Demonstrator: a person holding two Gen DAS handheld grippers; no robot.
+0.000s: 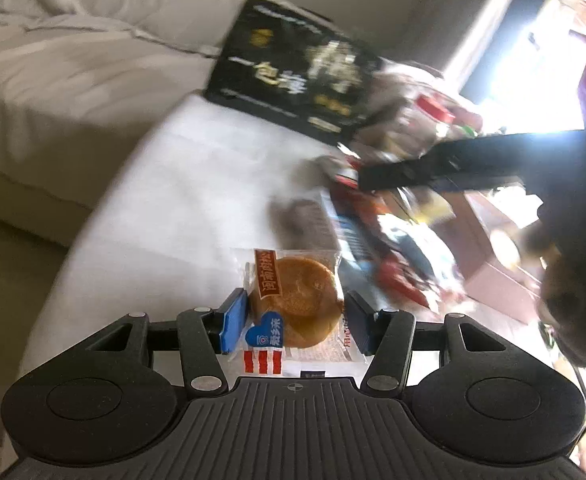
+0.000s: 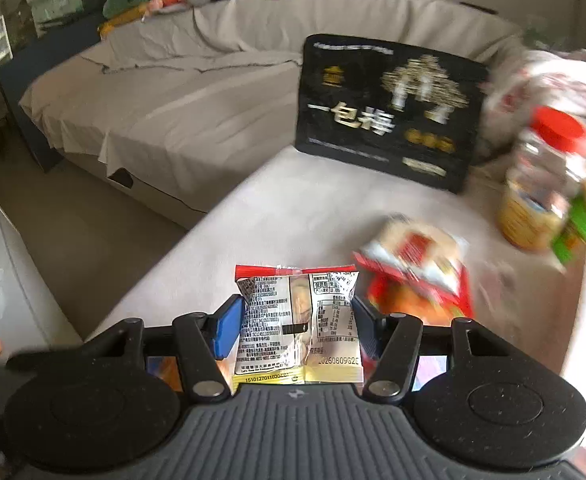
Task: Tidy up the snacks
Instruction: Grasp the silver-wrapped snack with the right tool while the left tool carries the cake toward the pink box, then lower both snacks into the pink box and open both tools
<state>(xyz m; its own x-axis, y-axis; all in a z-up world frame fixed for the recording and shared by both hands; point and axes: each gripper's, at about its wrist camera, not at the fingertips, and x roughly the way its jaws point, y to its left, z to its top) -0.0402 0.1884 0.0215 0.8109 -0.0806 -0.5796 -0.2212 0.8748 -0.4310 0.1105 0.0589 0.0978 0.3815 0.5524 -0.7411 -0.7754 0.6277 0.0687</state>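
The left tongs (image 1: pixel 293 320) are clamped on a clear-wrapped round pastry (image 1: pixel 299 304), blue pads pressing the wrapper on either side, and the right tongs (image 2: pixel 293 326) are clamped likewise on a small snack packet (image 2: pixel 299 320) with its printed back showing. Both packs appear lifted clear of the white surface (image 2: pixel 285 216). Beyond them, at the far edge, a black box with gold lettering (image 2: pixel 389 112) stands upright; to its right sit a red-capped jar (image 2: pixel 549 152) and a yellow tub (image 2: pixel 529 220), with a loose heap of red snack packets (image 2: pixel 413 268) nearer in. A grey-covered sofa (image 2: pixel 165 112) lies off to the left.

The risk I see is in the grip itself: both wrappers are slick film caught mostly by the edges, so a quick swing could let a pack slide out or twist. The pastry looks soft enough to crush if squeezed harder. Both hands working close together near the heap could also knock the jar over.
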